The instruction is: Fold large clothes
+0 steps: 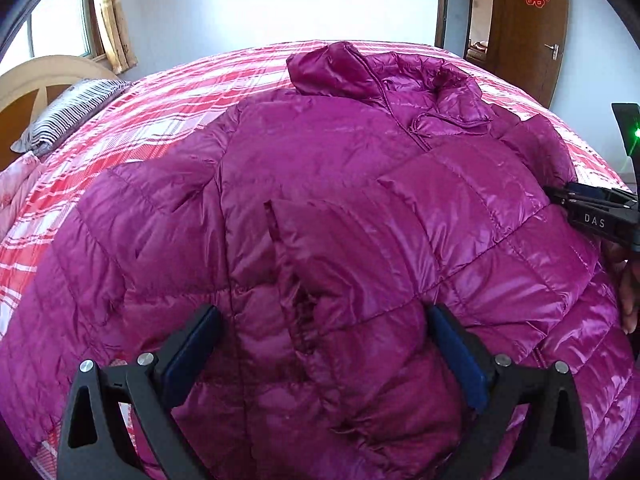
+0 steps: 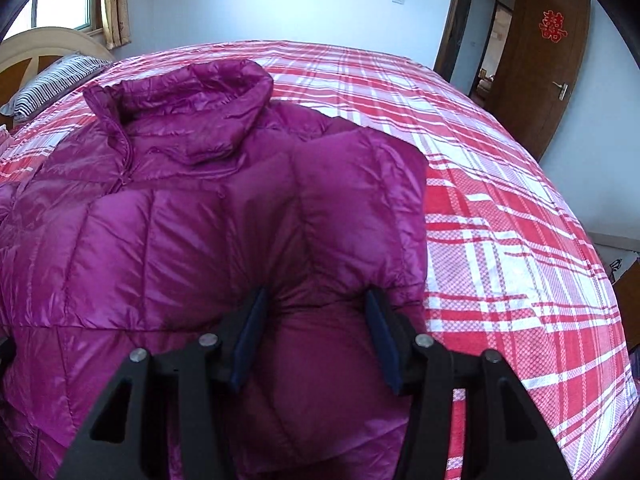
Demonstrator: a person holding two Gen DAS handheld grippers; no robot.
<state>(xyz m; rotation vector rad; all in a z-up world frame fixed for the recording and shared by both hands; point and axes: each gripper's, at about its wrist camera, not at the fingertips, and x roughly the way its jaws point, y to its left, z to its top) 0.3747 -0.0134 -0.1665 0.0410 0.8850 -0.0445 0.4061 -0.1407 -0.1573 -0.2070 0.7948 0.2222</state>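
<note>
The magenta puffer jacket (image 1: 320, 208) lies spread on the plaid bed (image 2: 500, 200), 1 sleeve (image 1: 352, 280) folded across its front. The right claw (image 2: 316, 332) pinches a puffy bunch at the jacket's edge; the left claw (image 1: 324, 344) hangs apart above the sleeve. The slick, springy fill could slip out or puff the fold open.

The jacket (image 1: 320, 208) was glossy magenta quilted cloth, puffy, its sheen catching light along the stitched panels. Under it the bed sheet (image 2: 500, 208) was matt woven cloth in red and white checks. The pillow (image 1: 68, 116) at the far left was striped matt fabric. The door (image 2: 548, 80) at the far right was smooth brown wood with a metal handle. The fingers (image 2: 250, 340) looked matt black plastic with dark blue pads and shiny metal pins.
</note>
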